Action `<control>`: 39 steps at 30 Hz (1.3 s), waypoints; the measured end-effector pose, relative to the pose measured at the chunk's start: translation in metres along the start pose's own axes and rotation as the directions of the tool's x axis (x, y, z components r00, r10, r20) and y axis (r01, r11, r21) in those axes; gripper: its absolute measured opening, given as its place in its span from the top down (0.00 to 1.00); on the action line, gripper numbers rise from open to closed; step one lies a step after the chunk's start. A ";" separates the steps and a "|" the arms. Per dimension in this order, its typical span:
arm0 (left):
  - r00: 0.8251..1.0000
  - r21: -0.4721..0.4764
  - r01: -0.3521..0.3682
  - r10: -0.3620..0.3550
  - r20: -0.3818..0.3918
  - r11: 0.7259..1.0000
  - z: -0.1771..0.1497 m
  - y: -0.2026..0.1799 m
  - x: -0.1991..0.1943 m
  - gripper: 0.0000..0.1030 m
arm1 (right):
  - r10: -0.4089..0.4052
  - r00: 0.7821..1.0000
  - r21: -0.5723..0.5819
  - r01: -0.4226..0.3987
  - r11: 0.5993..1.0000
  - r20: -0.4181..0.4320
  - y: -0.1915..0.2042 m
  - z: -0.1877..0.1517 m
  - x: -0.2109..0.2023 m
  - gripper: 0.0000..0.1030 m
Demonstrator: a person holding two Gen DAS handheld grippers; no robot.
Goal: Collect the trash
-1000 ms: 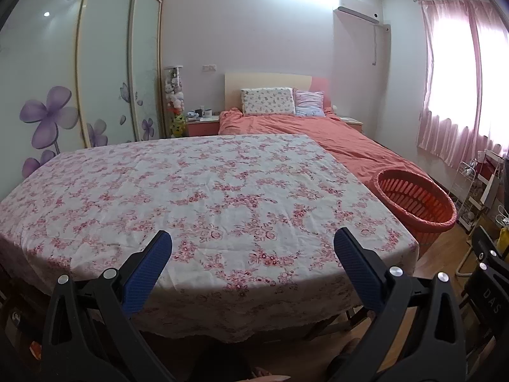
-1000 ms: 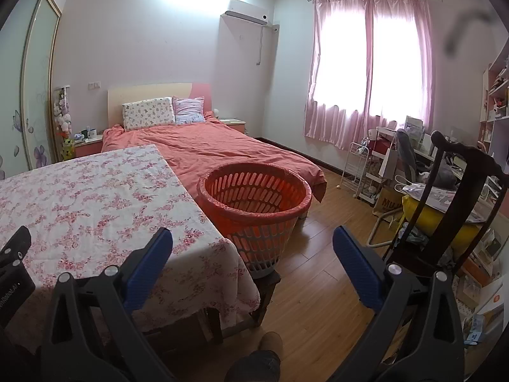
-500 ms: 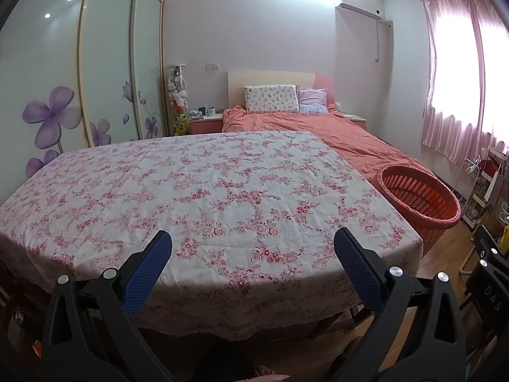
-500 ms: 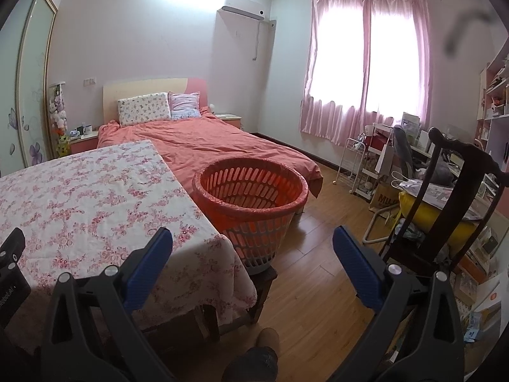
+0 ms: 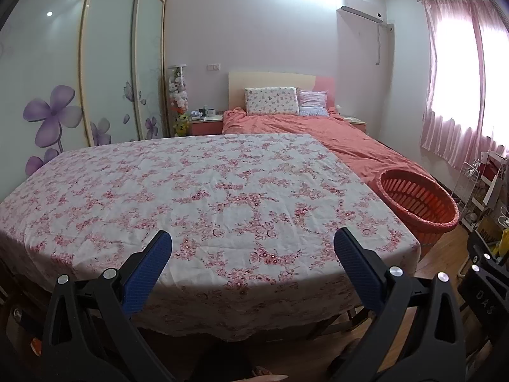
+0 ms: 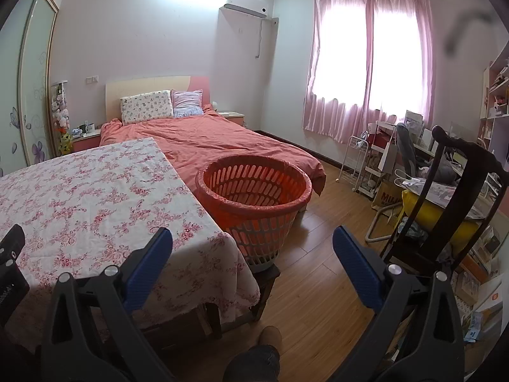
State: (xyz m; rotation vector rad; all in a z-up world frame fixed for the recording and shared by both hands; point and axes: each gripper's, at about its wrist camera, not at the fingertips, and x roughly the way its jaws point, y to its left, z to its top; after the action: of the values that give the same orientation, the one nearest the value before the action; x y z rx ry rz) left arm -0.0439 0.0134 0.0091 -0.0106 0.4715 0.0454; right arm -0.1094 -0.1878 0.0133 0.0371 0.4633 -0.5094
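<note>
Currently, your left gripper [image 5: 253, 248] is spread wide, its two blue-padded fingers [image 5: 146, 270] far apart with nothing between them and touching nothing; it hangs just short of the near edge of the table [image 5: 203, 191], which is covered by a pink floral cloth. Your right gripper [image 6: 253, 248] is likewise fully released, empty, and free of contact; it hangs past the table's right corner, over the wooden floor [image 6: 318, 286]. No piece of trash can be made out on the cloth or the floor in either view, so its location and heading cannot be told. The one task item you can locate is the orange basket [image 6: 254, 191]: it stands upright just beside the table's right edge, between the table and the bed [image 6: 222, 140], resting on a low dark stool [image 6: 267, 277]. Its mouth faces up, so its axis runs vertically; the rim is round, with slotted walls, and the part of its interior that shows holds nothing. In the left wrist view the same basket [image 5: 416, 200] appears at the right, beyond the table's far right corner. A dark wooden chair [image 6: 445, 191] stands to the right of your right gripper, well apart from the basket. A shoe [image 6: 270, 334] of the person shows at the lower edge of the right wrist view.
</note>
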 end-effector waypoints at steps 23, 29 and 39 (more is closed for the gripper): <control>1.000 -0.012 0.014 -0.014 0.003 1.000 0.000 -0.001 -0.003 0.03 | 0.001 1.000 0.000 -0.001 1.000 -0.001 0.000 0.001 0.000 0.04; 1.000 -0.010 0.021 -0.021 -0.001 1.000 0.000 -0.002 -0.003 0.03 | 0.001 1.000 0.001 -0.001 1.000 -0.002 -0.001 0.001 0.000 0.04; 1.000 -0.009 0.024 -0.024 -0.005 1.000 -0.001 -0.002 -0.002 0.03 | 0.001 1.000 0.001 -0.001 1.000 -0.003 -0.001 0.002 0.000 0.04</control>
State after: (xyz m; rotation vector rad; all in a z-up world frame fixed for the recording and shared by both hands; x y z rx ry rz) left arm -0.0459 0.0113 0.0091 -0.0254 0.4762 0.0245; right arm -0.1093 -0.1891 0.0147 0.0392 0.4656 -0.5087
